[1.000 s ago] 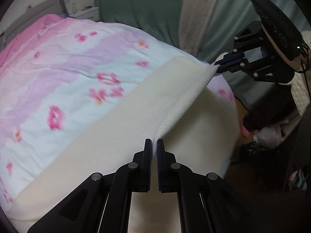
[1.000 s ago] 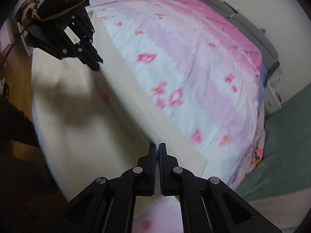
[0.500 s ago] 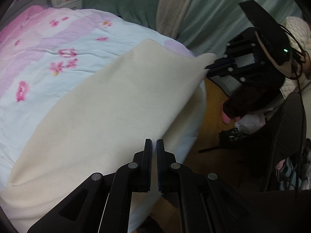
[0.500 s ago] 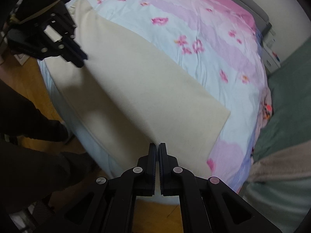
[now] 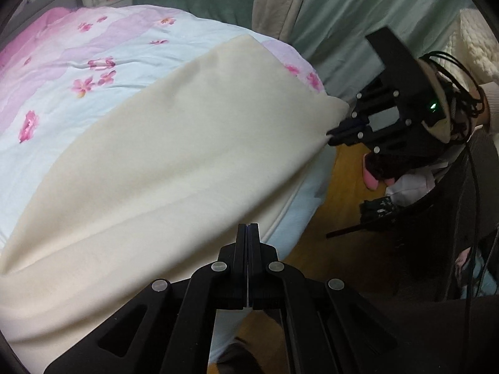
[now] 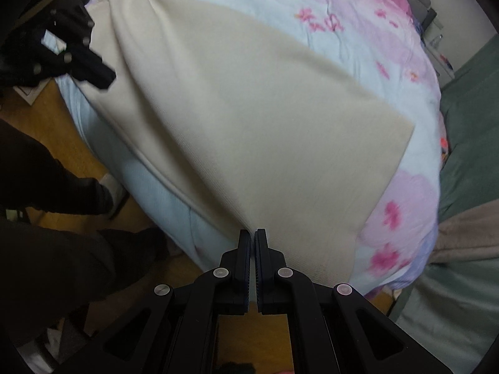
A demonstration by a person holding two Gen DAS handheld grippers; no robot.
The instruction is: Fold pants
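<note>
Cream pants [image 5: 174, 155] [image 6: 255, 118] lie spread across the flowered duvet [image 5: 78, 71] and reach the bed's near edge. My left gripper [image 5: 248, 227] is shut on the pants' near edge, with the cloth running straight into its tips. In the right wrist view the left gripper [image 6: 104, 78] shows at the upper left, at the cloth's far corner. My right gripper [image 6: 253, 233] is shut on the other near corner. From the left wrist view the right gripper [image 5: 331, 133] pinches that corner just past the bed's side.
The wooden floor [image 5: 336, 205] lies below the bed's side. A person's dark-trousered legs [image 6: 56, 218] stand close to the bed. Green fabric [image 6: 467, 118] and a beige blanket [image 6: 467, 233] lie beyond the bed's end. Clutter and cables [image 5: 405, 187] sit on the floor.
Both grippers came down and toward the bed's near side, drawing the lifted edge with them. The pants went from a raised fold to lying flat over the duvet.
</note>
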